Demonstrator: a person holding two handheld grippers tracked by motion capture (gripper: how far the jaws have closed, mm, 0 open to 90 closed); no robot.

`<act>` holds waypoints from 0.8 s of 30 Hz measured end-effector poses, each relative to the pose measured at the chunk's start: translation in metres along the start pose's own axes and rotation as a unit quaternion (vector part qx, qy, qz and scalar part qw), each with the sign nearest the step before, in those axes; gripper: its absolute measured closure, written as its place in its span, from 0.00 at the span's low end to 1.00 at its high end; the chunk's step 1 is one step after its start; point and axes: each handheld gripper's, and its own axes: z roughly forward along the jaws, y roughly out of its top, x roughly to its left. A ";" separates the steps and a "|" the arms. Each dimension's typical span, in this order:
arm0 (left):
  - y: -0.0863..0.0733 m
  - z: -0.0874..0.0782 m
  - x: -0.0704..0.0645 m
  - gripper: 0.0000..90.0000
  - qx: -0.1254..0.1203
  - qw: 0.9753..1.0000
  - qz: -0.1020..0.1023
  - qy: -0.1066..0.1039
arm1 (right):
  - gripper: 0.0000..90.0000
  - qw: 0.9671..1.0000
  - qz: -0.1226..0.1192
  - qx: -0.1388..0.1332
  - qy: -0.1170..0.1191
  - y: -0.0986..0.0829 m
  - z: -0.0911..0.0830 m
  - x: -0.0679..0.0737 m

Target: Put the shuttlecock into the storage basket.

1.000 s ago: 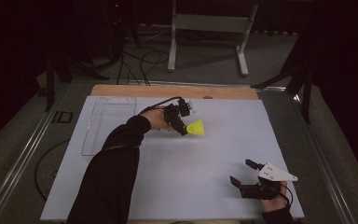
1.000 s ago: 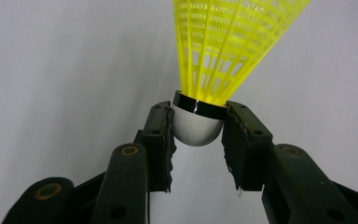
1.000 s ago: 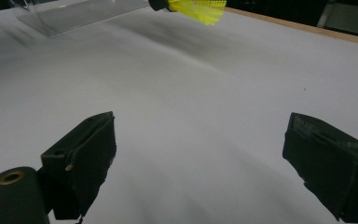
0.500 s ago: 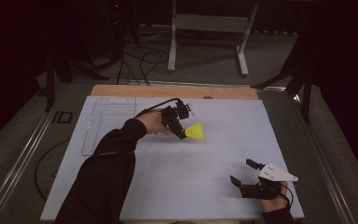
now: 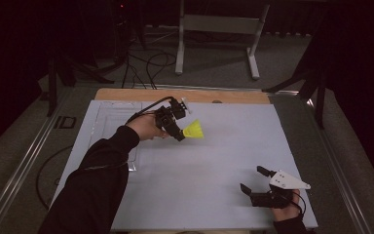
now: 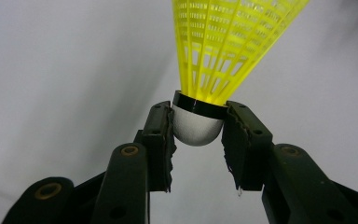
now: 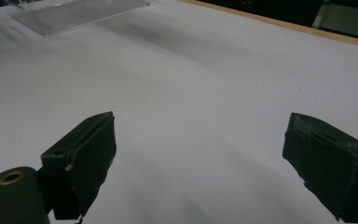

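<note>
Our left gripper (image 6: 198,135) has its two black jaws pressed against either side of the rounded white cork base of a yellow plastic mesh shuttlecock (image 6: 223,51), just below the black band where the skirt begins. The skirt flares away ahead of the jaws. In the high view we see the same shuttlecock (image 5: 194,130) held at the tip of that gripper (image 5: 180,136), out over the white table sheet (image 5: 233,146), with a clear plastic tray (image 5: 109,117) behind and beside our left hand.

We judge the shuttlecock to be very light. The cork is firm and smooth and rounded, so it could squirt out under a hard or off-centre squeeze. The skirt is thin and springy and would buckle if pinched. The cork is therefore the right place to hold, with modest pressure.

Our right gripper (image 7: 205,163) rests low near us with its jaws spread wide and nothing between them, only bare sheet ahead.
</note>
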 end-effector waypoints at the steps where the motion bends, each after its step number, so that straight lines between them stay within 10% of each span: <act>1: -0.003 -0.002 0.000 0.71 -0.002 1.000 -0.004 -0.002 | 0.11 1.000 0.001 0.000 0.001 0.000 0.000 0.000; 24: -0.052 -0.061 0.012 0.71 -0.012 0.997 -0.066 0.032 | 0.11 1.000 -0.001 0.005 0.002 0.000 0.004 0.000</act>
